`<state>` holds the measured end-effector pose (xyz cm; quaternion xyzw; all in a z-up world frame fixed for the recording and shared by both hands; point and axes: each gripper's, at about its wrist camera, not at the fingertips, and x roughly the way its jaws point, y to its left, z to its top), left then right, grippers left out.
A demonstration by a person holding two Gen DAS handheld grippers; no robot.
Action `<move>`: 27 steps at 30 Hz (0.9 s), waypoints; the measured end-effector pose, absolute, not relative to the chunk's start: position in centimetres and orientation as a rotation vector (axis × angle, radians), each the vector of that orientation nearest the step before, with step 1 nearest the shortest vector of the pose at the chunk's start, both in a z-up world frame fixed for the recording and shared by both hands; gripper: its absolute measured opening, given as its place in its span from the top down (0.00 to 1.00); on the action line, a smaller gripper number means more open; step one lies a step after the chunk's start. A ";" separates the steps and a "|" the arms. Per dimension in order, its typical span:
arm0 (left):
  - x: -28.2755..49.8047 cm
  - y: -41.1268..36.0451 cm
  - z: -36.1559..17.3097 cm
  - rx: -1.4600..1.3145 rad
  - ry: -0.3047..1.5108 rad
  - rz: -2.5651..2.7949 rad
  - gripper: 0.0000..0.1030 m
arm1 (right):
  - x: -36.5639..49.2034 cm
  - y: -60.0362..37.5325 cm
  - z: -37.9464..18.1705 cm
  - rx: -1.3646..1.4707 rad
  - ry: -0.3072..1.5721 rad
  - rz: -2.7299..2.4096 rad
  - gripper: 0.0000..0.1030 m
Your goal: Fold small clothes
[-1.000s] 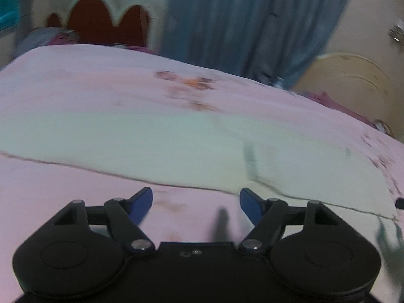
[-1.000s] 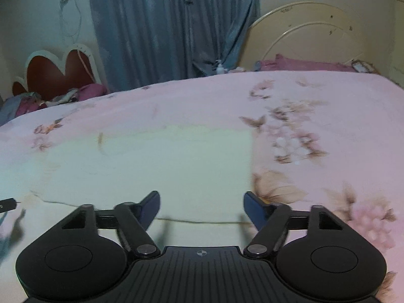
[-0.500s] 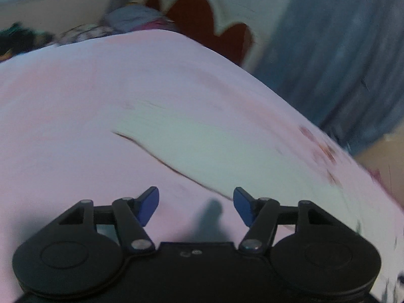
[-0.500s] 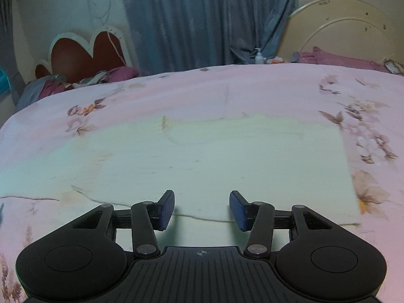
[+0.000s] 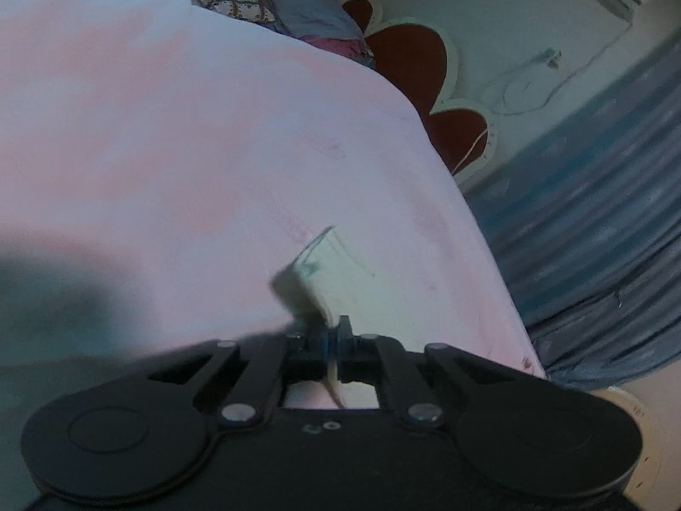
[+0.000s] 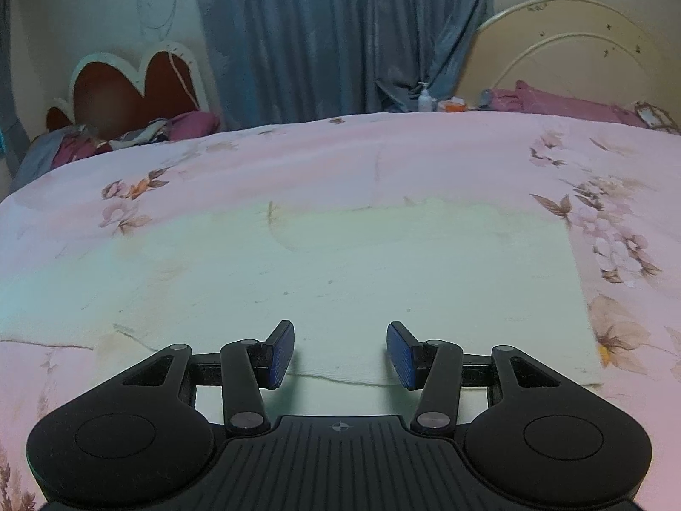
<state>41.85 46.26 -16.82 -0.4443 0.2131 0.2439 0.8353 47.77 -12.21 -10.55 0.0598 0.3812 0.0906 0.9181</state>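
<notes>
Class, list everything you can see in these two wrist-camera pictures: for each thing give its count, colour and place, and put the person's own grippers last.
Pale cream rectangular cloth: one, cream, spread flat on the bed; one corner pinched up.
Pink floral bedsheet: one, pink with flowers, covers the bed under the cloth.
Blue-grey curtain: one, hangs behind the bed.
Scalloped dark red headboard with white rim: one, far left.
Cream arched metal headboard: one, far right.
White pump bottle: one, beyond the bed by the curtain.
Magenta pillow: one, below the arched headboard.
Heap of mixed clothes: one, bed's far left edge.
Left gripper: black, blue pads, closed on the cloth corner.
Right gripper: black, blue pads, open over the cloth's near edge.
</notes>
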 end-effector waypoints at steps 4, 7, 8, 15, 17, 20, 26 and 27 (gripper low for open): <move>43.3 42.8 -15.0 -0.821 0.442 0.451 0.97 | 47.6 -13.2 -10.3 0.138 0.778 0.168 0.52; 46.1 38.4 -13.4 -0.704 0.469 0.334 0.97 | 47.3 -14.0 -10.2 0.149 0.772 0.158 0.52; 46.9 36.8 -13.0 -0.681 0.476 0.291 0.97 | 47.2 -14.2 -10.2 0.151 0.771 0.155 0.52; 51.1 23.7 -11.4 -0.525 0.558 0.029 0.97 | 47.0 -16.5 -9.9 0.209 0.761 0.106 0.52; 51.7 19.7 -11.1 -0.464 0.580 -0.032 0.97 | 46.9 -17.1 -9.7 0.216 0.757 0.104 0.52; 52.8 15.1 -11.2 -0.377 0.621 -0.087 0.97 | 46.9 -18.2 -9.6 0.232 0.752 0.100 0.52; 51.8 9.3 -12.4 -0.271 0.665 -0.194 0.97 | 46.7 -20.5 -10.2 0.294 0.757 0.084 0.52; 52.2 8.6 -12.6 -0.257 0.672 -0.206 0.97 | 46.6 -20.8 -10.2 0.302 0.757 0.083 0.52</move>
